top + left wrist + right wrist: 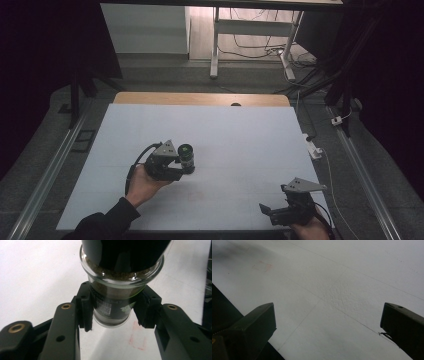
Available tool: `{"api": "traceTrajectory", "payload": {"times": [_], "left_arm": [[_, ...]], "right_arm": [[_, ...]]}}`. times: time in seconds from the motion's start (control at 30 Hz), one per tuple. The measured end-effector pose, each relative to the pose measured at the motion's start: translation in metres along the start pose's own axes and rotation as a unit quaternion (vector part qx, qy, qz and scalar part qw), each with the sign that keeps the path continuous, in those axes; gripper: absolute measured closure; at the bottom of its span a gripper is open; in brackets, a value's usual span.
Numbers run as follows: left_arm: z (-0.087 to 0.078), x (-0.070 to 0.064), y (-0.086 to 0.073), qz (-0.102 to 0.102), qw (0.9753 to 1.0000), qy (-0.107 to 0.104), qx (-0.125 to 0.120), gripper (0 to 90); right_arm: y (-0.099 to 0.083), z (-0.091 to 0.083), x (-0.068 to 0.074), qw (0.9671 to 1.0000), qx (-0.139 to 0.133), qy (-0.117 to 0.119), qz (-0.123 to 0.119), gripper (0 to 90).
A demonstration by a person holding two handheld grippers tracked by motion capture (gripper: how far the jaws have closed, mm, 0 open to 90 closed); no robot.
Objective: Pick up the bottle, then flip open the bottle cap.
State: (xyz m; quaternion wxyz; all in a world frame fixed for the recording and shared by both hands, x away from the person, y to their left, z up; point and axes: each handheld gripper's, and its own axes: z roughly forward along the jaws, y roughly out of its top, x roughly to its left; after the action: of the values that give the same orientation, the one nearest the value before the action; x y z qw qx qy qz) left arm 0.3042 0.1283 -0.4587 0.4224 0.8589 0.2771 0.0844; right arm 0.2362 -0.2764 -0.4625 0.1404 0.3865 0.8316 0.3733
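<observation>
Glass, brown-filled, the small black-capped spice jar (pixel 113 302) sat clamped in the left hand-held gripper (pixel 113 308); lifting called for steady squeeze, while the right hand-held gripper (pixel 328 322) gaped empty over the white worktop (pixel 240 135).

On the white bench (pixel 230 135), the left gripper (pixel 184 165) sits left of centre, its jaws closed around the lower part of a small dark jar (pixel 186 155) with a green-tinted top. The right gripper (pixel 266 210) rests near the bench's front right corner, well apart from the jar, pointing left.
</observation>
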Motion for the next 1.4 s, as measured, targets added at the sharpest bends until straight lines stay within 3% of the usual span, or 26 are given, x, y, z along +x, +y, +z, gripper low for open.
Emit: {"api": "traceTrajectory", "payload": {"times": [0.27,0.5,0.97,1.4], "left_arm": [[-0.011,-0.012,0.001,0.003,0.9998,-0.019,0.004,53.8],[-0.012,-0.019,-0.002,0.001,0.9996,-0.021,0.016,53.7],[-0.012,-0.021,0.0,0.003,0.9997,-0.019,0.017,53.7],[-0.01,-0.022,0.001,0.008,0.9996,-0.016,0.021,53.7]], "right_arm": [[0.0,0.0,0.0,1.0,0.0,0.001,0.001,0.3],[0.0,0.0,0.0,1.0,0.001,0.001,-0.001,0.3],[0.0,-0.002,-0.001,0.9999,-0.009,0.008,0.005,0.2],[0.007,-0.005,0.007,0.999,-0.032,0.027,-0.013,0.0]]}}
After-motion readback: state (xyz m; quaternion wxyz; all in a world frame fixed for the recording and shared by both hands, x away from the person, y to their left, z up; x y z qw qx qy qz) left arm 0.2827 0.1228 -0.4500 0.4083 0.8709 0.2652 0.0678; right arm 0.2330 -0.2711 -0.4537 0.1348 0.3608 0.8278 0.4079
